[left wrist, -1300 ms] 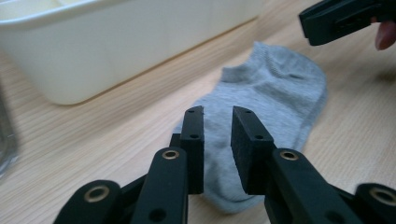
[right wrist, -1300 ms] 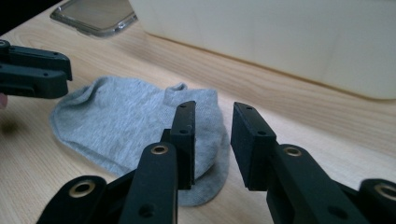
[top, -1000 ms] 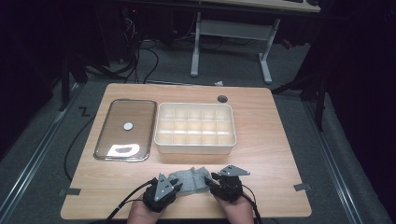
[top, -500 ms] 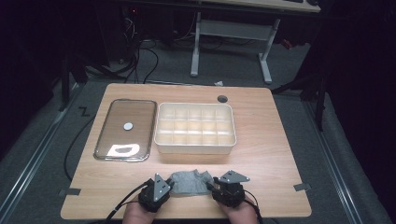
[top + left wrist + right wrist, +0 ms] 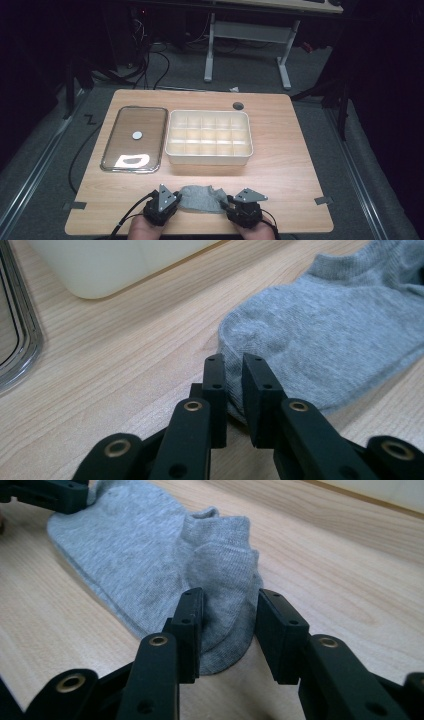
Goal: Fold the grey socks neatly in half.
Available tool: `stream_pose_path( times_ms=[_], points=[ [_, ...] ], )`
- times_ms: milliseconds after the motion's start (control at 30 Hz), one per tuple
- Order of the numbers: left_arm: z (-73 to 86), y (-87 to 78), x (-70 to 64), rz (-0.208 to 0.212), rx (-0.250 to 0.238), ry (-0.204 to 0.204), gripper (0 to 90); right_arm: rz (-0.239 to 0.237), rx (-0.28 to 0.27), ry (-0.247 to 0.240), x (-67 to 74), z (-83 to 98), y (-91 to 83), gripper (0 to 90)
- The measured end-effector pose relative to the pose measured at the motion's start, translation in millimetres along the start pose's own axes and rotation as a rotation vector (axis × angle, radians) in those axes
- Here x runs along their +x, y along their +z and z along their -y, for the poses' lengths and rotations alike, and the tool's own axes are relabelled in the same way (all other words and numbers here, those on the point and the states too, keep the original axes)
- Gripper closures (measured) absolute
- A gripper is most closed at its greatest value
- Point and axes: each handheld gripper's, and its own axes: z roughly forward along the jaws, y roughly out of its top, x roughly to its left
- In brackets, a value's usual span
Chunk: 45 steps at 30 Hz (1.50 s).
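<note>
A grey sock (image 5: 200,198) lies flat near the table's front edge, between my two grippers. My left gripper (image 5: 175,201) is at its left end. In the left gripper view the jaws (image 5: 235,362) have just been closing and pinch the sock's (image 5: 325,330) rounded edge. At the other end, my right gripper (image 5: 226,204) straddles the folded end of the sock (image 5: 140,545). Its jaws (image 5: 227,597) have just been closing but still stand apart, with the fabric loose between them. The left gripper (image 5: 50,495) shows at the far end in the right gripper view.
Behind the sock stands a white compartment box (image 5: 207,159), its corner (image 5: 110,265) close in the left gripper view. To its left lies a metal-rimmed glass tray (image 5: 106,150) holding a small white disc (image 5: 137,134). A cable hole (image 5: 238,105) sits at the back.
Both hands and the sock have shifted slightly toward the table's front edge. The grippers now sit at the sock's two ends, a little farther apart.
</note>
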Motion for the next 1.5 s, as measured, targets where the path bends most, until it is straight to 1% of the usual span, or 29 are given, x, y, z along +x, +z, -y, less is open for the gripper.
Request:
stream_pose_path(
  times_ms=[100, 133, 167, 200, 233, 300, 500, 533, 633, 667, 700, 800, 833, 900, 933, 967, 1000, 1033, 1067, 1133, 1167, 1233, 1267, 1300, 1333, 1367, 1433, 1467, 1500],
  points=[
    [-0.1, -0.2, -0.3, -0.001, 0.003, 0.003, 81.0, -0.013, -0.006, 0.000, 3.3, 1.5, -0.1, 75.5],
    [-0.1, -0.2, -0.3, -0.001, 0.003, 0.003, 80.9, -0.013, -0.006, 0.000, 3.3, 1.5, -0.1, 75.5],
    [0.0, 0.0, -0.1, 0.000, 0.000, 0.000, 80.8, -0.022, -0.004, 0.004, 3.3, 1.3, 0.0, 79.1],
    [0.0, 0.0, -0.1, 0.000, 0.000, 0.000, 80.7, -0.022, -0.004, 0.004, 3.3, 1.3, 0.0, 79.1],
    [0.0, -0.2, -0.3, -0.002, 0.001, 0.001, 80.6, -0.029, -0.005, 0.012, 3.5, 1.3, 0.2, 81.7],
    [-0.1, -0.3, -0.6, -0.004, 0.001, 0.004, 80.6, -0.031, -0.001, 0.013, 3.7, 0.9, -0.1, 83.0],
    [-0.2, -0.3, -2.3, -0.014, 0.000, 0.015, 80.5, -0.033, -0.008, 0.035, -0.4, -0.1, -0.6, 83.7],
    [-0.4, -0.2, -3.2, -0.016, 0.000, 0.022, 80.5, -0.041, -0.025, 0.052, -3.8, -1.5, -1.3, 83.7],
    [-1.0, 0.1, -3.9, -0.017, 0.003, 0.030, 80.4, -0.043, -0.042, 0.075, -9.0, -4.8, -2.9, 83.7],
    [-1.2, 0.4, -4.4, -0.017, 0.001, 0.030, 80.4, -0.043, -0.042, 0.075, -9.0, -4.8, -2.9, 83.7],
    [-3.2, 1.1, -5.7, -0.014, 0.007, 0.027, 79.6, -0.046, -0.044, 0.083, -11.9, -7.0, -3.1, 83.7],
    [-6.5, 2.0, -7.1, -0.014, 0.019, 0.028, 75.9, -0.047, -0.037, 0.078, -15.1, -8.1, -2.2, 83.6],
    [-10.4, 2.1, -8.4, -0.008, 0.022, 0.033, 75.0, -0.047, -0.035, 0.077, -15.6, -7.9, -1.8, 83.6],
    [-14.8, 1.5, -10.2, 0.000, 0.002, 0.026, 73.6, -0.044, -0.034, 0.078, -16.6, -7.2, -1.5, 83.6],
    [-14.8, 1.5, -10.2, 0.000, 0.002, 0.026, 73.4, -0.046, -0.033, 0.074, -17.0, -6.9, -1.3, 83.6],
    [-20.7, 1.1, -12.6, 0.018, -0.017, 0.018, 73.5, -0.046, -0.032, 0.072, -17.0, -6.6, -1.3, 83.6],
    [-20.7, 1.1, -12.6, 0.018, -0.017, 0.018, 73.6, -0.046, -0.030, 0.072, -16.9, -6.4, -1.1, 83.6],
    [-24.3, 1.8, -14.4, 0.036, -0.028, 0.009, 73.6, -0.046, -0.030, 0.072, -16.9, -6.4, -1.1, 83.6],
    [-33.1, 4.3, -18.9, 0.079, -0.040, -0.012, 74.3, -0.047, -0.029, 0.070, -16.7, -6.3, -0.7, 83.5],
    [-42.7, 8.9, -24.6, 0.115, -0.051, -0.023, 76.8, -0.048, -0.030, 0.065, -16.3, -6.3, 0.1, 83.6],
    [-47.3, 12.5, -27.6, 0.119, -0.052, -0.018, 78.2, -0.048, -0.029, 0.059, -16.0, -6.3, 0.4, 83.5],
    [-50.3, 15.6, -29.6, 0.118, -0.047, -0.011, 83.7, -0.047, -0.027, 0.062, -15.4, -6.3, 0.6, 83.5],
    [-57.0, 26.8, -33.6, 0.113, -0.021, -0.003, 87.3, -0.049, -0.027, 0.061, -14.9, -6.3, 0.8, 83.5],
    [-57.0, 26.8, -33.6, 0.113, -0.021, -0.003, 89.3, -0.049, -0.027, 0.061, -14.9, -6.3, 0.8, 83.5],
    [-59.0, 36.8, -35.2, 0.125, 0.014, -0.011, 90.0, -0.050, -0.027, 0.061, -14.8, -6.2, 0.7, 83.5],
    [-58.6, 40.5, -36.4, 0.135, 0.033, -0.015, 90.0, -0.050, -0.029, 0.059, -15.1, -5.9, 1.0, 83.5],
    [-56.0, 43.8, -40.0, 0.138, 0.052, -0.008, 90.0, -0.052, -0.029, 0.062, -15.5, -5.8, 1.0, 83.5],
    [-56.0, 43.8, -40.0, 0.138, 0.052, -0.008, 90.0, -0.052, -0.029, 0.062, -15.5, -5.8, 1.0, 83.5],
    [-53.6, 45.0, -42.9, 0.145, 0.063, -0.001, 90.0, -0.050, -0.027, 0.064, -16.7, -5.5, 0.6, 83.5]
  ],
)
